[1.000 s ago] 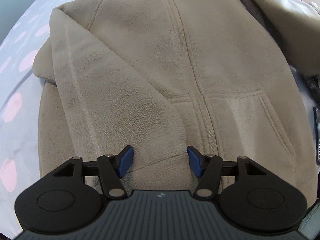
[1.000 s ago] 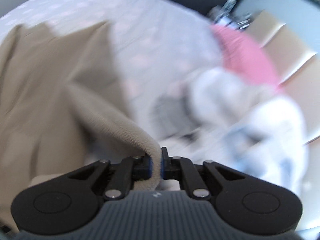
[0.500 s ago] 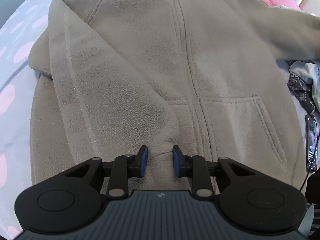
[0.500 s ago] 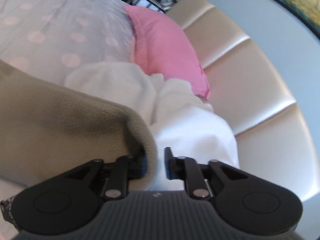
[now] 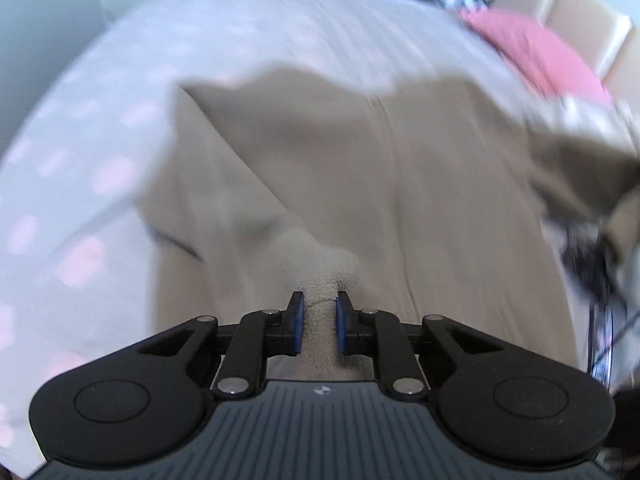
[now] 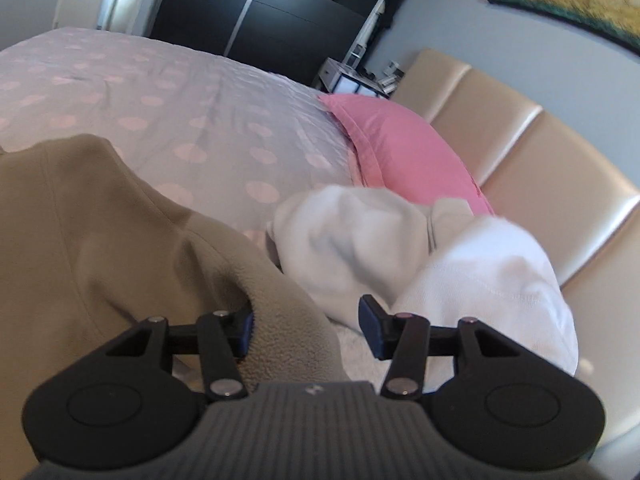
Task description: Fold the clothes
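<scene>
A beige fleece jacket (image 5: 400,184) lies spread on the bed, zip side up; the left wrist view is blurred. My left gripper (image 5: 319,316) is shut on a bunched fold of the jacket's fleece, lifted off the rest of the cloth. In the right wrist view the jacket's sleeve (image 6: 280,320) lies between the open jaws of my right gripper (image 6: 308,324), resting against the left finger and not clamped.
The bed has a lilac cover with pink dots (image 6: 180,92). A pink pillow (image 6: 404,152) and a heap of white clothes (image 6: 400,248) lie to the right by the cream headboard (image 6: 540,148). Dark items (image 5: 588,256) lie at the jacket's right edge.
My left gripper closed on the jacket's fold and lifted it, with the view swinging up. My right gripper opened and let go of the sleeve.
</scene>
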The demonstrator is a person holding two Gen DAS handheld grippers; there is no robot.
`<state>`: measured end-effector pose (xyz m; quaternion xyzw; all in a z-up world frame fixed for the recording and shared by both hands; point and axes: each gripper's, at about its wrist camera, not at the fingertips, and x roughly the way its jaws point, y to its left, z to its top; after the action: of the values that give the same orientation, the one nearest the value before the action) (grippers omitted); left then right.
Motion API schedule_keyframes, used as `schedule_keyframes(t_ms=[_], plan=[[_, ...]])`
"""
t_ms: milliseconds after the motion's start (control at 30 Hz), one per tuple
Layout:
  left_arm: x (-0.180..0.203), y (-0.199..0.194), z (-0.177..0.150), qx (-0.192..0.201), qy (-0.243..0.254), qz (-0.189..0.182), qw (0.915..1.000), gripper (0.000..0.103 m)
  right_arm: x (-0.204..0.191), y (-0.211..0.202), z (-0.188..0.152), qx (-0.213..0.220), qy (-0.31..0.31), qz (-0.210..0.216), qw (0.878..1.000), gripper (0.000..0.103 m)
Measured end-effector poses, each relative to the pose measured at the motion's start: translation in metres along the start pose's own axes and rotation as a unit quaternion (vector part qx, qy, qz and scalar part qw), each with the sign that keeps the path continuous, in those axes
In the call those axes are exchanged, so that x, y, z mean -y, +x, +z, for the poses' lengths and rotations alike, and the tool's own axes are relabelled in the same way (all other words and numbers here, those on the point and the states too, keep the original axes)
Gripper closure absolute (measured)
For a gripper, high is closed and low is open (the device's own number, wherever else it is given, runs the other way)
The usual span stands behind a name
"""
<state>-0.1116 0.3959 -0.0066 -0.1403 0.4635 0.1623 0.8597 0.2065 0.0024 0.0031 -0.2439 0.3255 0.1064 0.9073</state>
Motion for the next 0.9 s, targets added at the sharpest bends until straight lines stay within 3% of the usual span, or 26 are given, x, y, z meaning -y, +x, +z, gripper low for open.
schedule_keyframes(t_ms=[33,100,133,300,400,500,667,733,800,833,900], plan=[[-0.011,-0.011,0.011,0.014,-0.011,0.011,0.9998,0.09,0.001,0.003,-0.003,-0.005,0.005,0.004,1.0,0.052],[-0.037,-0.036,0.032,0.044,-0.036,0.04,0.9976,0.09,0.004,0.01,-0.009,-0.015,0.014,0.012,1.0,0.069],[-0.052,-0.047,0.043,0.06,-0.05,0.059,0.9953,0.09,0.006,0.012,-0.01,-0.018,0.014,0.014,1.0,0.071],[-0.12,-0.099,0.087,0.129,-0.112,0.156,0.973,0.09,0.015,0.008,0.009,-0.016,-0.028,0.005,0.999,0.093],[-0.156,-0.118,0.108,0.157,-0.14,0.219,0.9528,0.09,0.031,0.009,0.032,-0.009,-0.048,-0.024,0.999,0.094],[-0.192,-0.131,0.128,0.177,-0.165,0.276,0.9301,0.09,0.052,0.017,0.062,-0.008,-0.064,-0.079,0.995,0.095],[-0.244,-0.105,0.138,0.154,-0.212,0.333,0.9058,0.09,0.081,0.073,0.094,-0.085,-0.042,-0.121,0.988,0.093],[-0.263,-0.077,0.135,0.115,-0.216,0.352,0.9035,0.09,0.078,0.095,0.095,-0.118,-0.047,-0.122,0.984,0.092],[-0.278,-0.054,0.126,0.07,-0.227,0.336,0.9114,0.087,0.07,0.111,0.089,-0.142,-0.062,-0.117,0.981,0.076],[-0.285,-0.042,0.121,0.05,-0.233,0.324,0.9156,0.085,0.068,0.115,0.088,-0.148,-0.065,-0.108,0.981,0.061],[-0.292,-0.022,0.111,0.027,-0.241,0.307,0.9202,0.085,0.064,0.121,0.084,-0.16,-0.073,-0.09,0.98,0.057]])
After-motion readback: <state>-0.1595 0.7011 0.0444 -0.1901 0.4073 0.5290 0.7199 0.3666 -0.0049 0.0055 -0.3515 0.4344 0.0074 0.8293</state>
